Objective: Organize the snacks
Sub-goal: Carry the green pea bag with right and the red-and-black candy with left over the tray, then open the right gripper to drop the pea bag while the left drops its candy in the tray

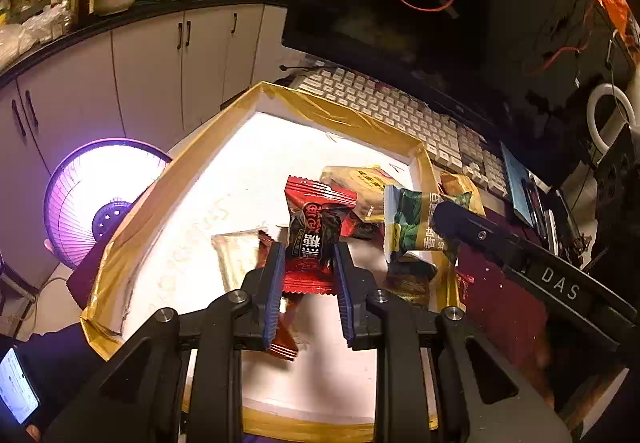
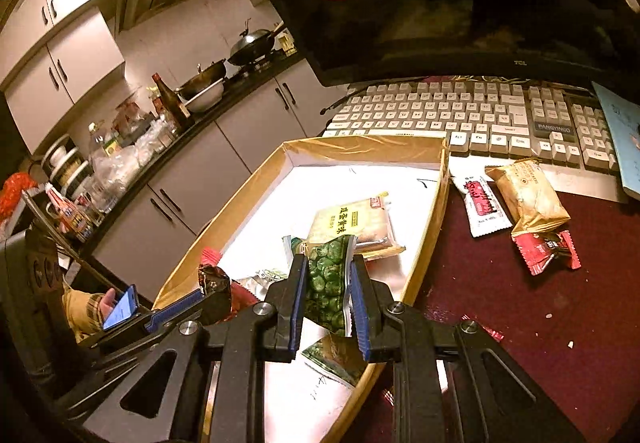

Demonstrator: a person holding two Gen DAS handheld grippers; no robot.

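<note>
Now both grippers are carrying a snack over the white tray [image 1: 132,243], so the step in hand seems to be the placing of packets inside it. The left gripper [image 1: 306,255] pinches a red candy packet [image 1: 314,231] between its blue pads; the packet hangs upright above the tray floor, near the tray's right side. The right gripper [image 2: 329,275] pinches a green pea packet [image 2: 327,283] in the same way, just inside the tray's right edge, above another green packet [image 2: 336,359] that lies on the floor.

Both tools point forward and slightly down toward the tray, close together; the right one reaches in from the right in the left view.

A yellow cracker packet [image 2: 352,227] already lies near the far right corner of the tray. On the dark red tablecloth [image 2: 520,323], between the tray and the keyboard [image 2: 460,111], three packets are not yet collected. I judge the next move is to lower and release each packet onto a free part of the floor, without covering the others.
</note>
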